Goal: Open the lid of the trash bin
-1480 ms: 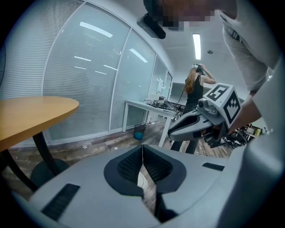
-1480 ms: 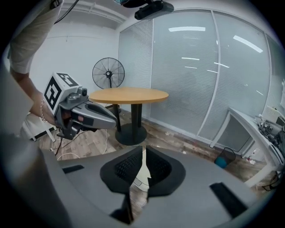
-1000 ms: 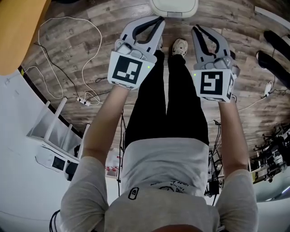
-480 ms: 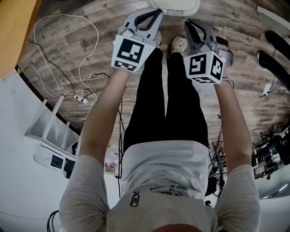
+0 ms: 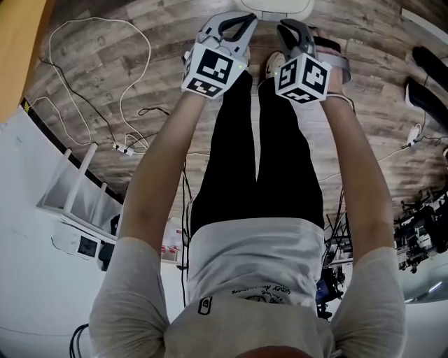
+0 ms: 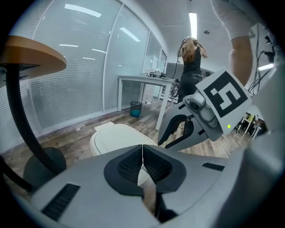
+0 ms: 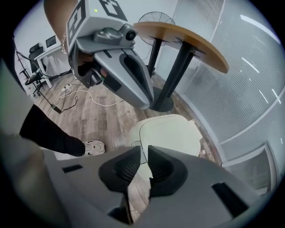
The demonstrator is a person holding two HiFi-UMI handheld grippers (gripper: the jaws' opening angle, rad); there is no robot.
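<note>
Wood-plank floor (image 5: 105, 91) runs under the person's feet, and the white trash bin (image 5: 274, 7) stands just ahead with its lid (image 7: 171, 133) down. Above it, the left gripper (image 6: 142, 153) is pinched closed on nothing. The right gripper (image 7: 143, 156) has just been opening, its narrow gap empty.

No legible text; shirt print (image 5: 269, 288) too blurred to read.

The wood-plank floor (image 5: 371, 84) carries the white trash bin (image 7: 169, 133), a table's dark round base (image 7: 162, 105) and loose cables (image 5: 149, 49).
</note>
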